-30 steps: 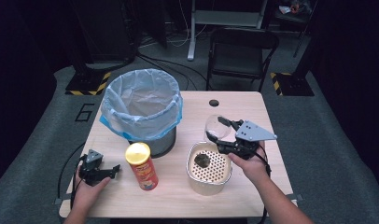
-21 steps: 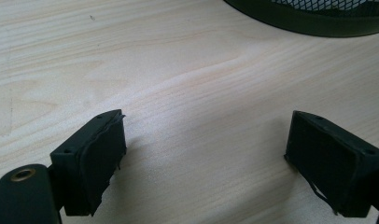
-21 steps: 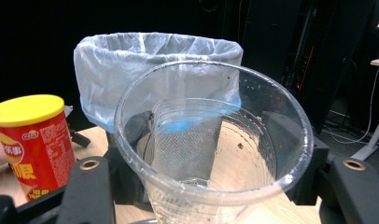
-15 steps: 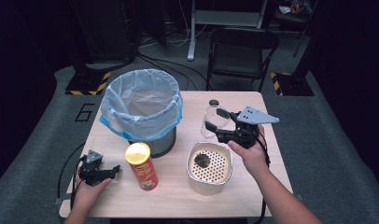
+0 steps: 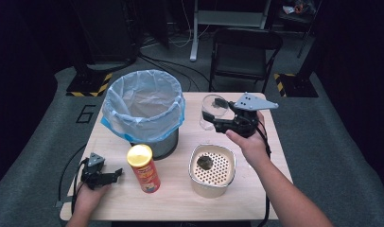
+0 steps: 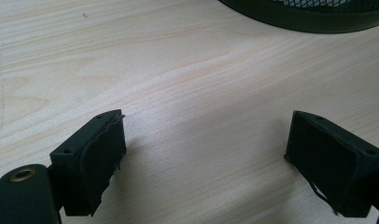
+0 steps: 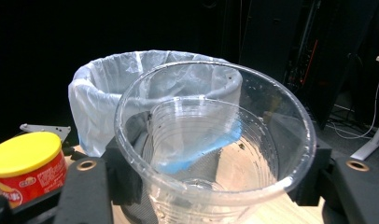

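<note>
Clear plastic cup (image 5: pixel 210 111) held aloft in the right gripper (image 5: pixel 223 124), jaws clamped on opposite sides of its wall just below the rim, as seen in the right gripper view (image 7: pixel 215 154), where the cup's open mouth tips toward the camera and its long axis runs away, roughly toward the bin. Lined bin (image 5: pixel 144 106) directly to the left of the cup in the high view, blue-white bag folded over its rim, with a narrow gap of bare table (image 5: pixel 185 189) between cup and bin wall. Cup about level with the bin's rim, not yet over the opening; judged need: a short sideways carry toward the person's left, then a release or tip above the bag. Right hand (image 5: pixel 249 142) plainly the nearer one to that opening. Left gripper (image 5: pixel 101 176) resting low at the near left corner of the table, jaws wide apart and holding nothing, bare wood grain between them in the left gripper view (image 6: pixel 206 172), the dark base of the bin at the top edge of that view. Red chip can with yellow lid (image 5: pixel 144 168) upright in front of the bin, and a perforated tin (image 5: pixel 213 170) with a dark lump inside below the cup's position, both off the likely path if the cup travels level.
</note>
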`<state>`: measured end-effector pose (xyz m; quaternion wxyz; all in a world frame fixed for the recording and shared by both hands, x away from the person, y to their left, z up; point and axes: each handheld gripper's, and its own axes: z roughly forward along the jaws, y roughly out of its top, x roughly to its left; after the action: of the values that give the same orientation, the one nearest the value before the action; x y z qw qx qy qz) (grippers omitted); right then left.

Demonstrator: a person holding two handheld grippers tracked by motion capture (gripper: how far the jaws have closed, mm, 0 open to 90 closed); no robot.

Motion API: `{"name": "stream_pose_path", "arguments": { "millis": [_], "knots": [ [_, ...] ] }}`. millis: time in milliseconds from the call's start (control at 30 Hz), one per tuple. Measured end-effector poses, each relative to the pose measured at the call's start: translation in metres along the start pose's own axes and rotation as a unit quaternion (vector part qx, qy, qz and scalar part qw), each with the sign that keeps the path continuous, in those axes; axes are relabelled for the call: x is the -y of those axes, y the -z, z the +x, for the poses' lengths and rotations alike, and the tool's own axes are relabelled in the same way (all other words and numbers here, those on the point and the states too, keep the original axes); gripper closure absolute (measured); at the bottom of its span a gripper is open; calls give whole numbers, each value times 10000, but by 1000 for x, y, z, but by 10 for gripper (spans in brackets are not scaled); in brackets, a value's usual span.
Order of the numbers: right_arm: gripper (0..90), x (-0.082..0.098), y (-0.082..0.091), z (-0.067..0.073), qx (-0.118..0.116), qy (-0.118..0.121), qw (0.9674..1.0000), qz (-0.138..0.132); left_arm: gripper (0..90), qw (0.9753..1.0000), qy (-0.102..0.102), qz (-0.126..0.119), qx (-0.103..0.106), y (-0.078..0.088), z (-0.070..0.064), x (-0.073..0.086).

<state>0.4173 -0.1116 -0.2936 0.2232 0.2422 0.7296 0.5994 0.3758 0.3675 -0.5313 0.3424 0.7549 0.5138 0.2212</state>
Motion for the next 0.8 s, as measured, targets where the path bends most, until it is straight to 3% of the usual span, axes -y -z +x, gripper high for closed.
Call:
{"name": "stream_pose_path", "arguments": {
  "millis": [200,300,500,800],
  "knots": [
    [337,-16,-5,0,-62,50,10000,-24,116,10000,14,24,15,1,0,0],
    [337,-28,-7,2,-76,-51,10000,14,116,10000,-4,2,3,1,0,0],
    [337,-56,-15,3,-129,97,9999,-39,116,10000,5,-3,2,1,0,1],
    [337,-91,-45,3,-262,8,9996,-49,117,10000,-4,-2,7,1,0,1]
  ]
}}
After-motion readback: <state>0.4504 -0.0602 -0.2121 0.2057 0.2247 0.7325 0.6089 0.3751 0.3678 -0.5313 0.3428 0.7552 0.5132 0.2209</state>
